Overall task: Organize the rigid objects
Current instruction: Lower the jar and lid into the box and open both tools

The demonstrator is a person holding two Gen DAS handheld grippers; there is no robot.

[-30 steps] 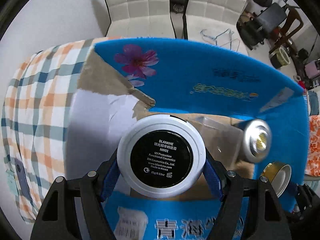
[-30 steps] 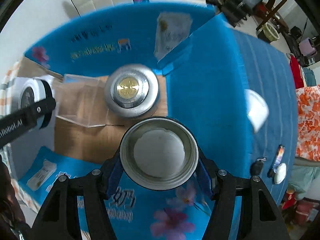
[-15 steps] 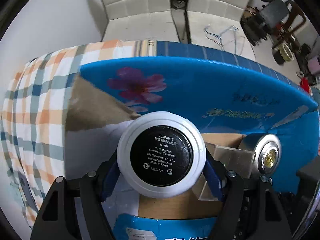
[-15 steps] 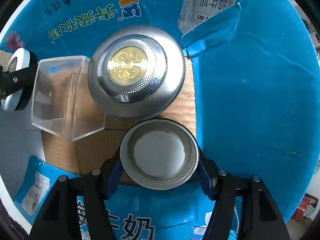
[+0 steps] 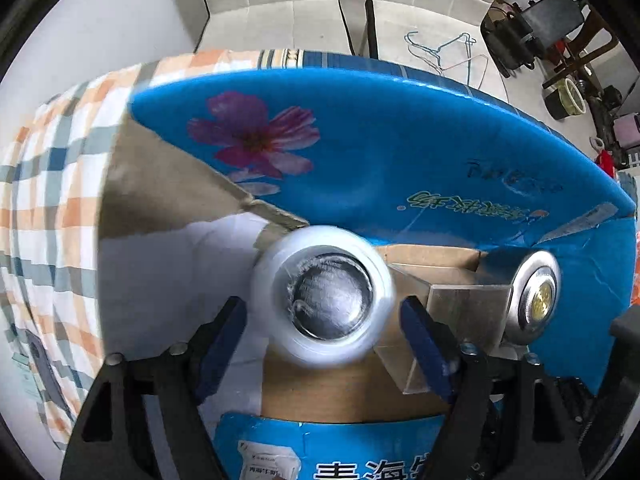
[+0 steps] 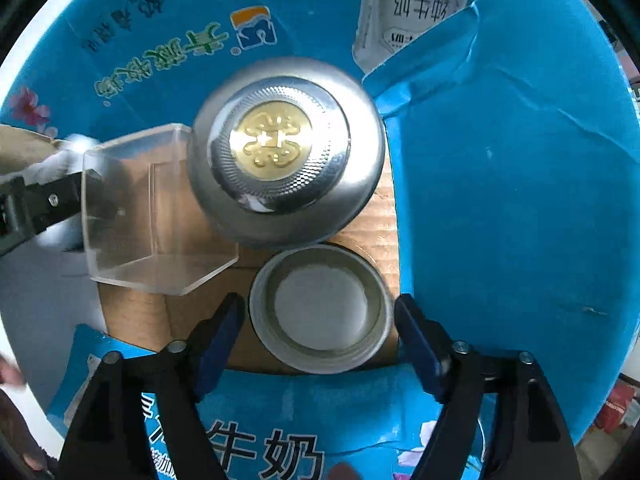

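Compact (image 5: 325, 295), white-rimmed and badly blurred, sits between the spread fingers of the left gripper (image 5: 322, 328), with a gap visible on each side, so the jaws stand released and grasp nothing. It lies over the brown cardboard floor at the left side of the blue carton (image 5: 400, 140), whose far flap with a purple flower rises toward twelve o'clock. A checked cloth (image 5: 48, 216) spreads at nine o'clock of this view. At three o'clock of the compact stands a clear plastic box (image 6: 152, 212), and beyond it, touching its right wall, a silver tin (image 6: 286, 152) with a gold emblem on its lid. At six o'clock of the tin, just beside it, a round metal lid (image 6: 320, 308) rests open side up on the carton floor. The right gripper (image 6: 320, 334) brackets this lid with its blue pads (image 6: 416, 340) apart from the rim on both sides, released.
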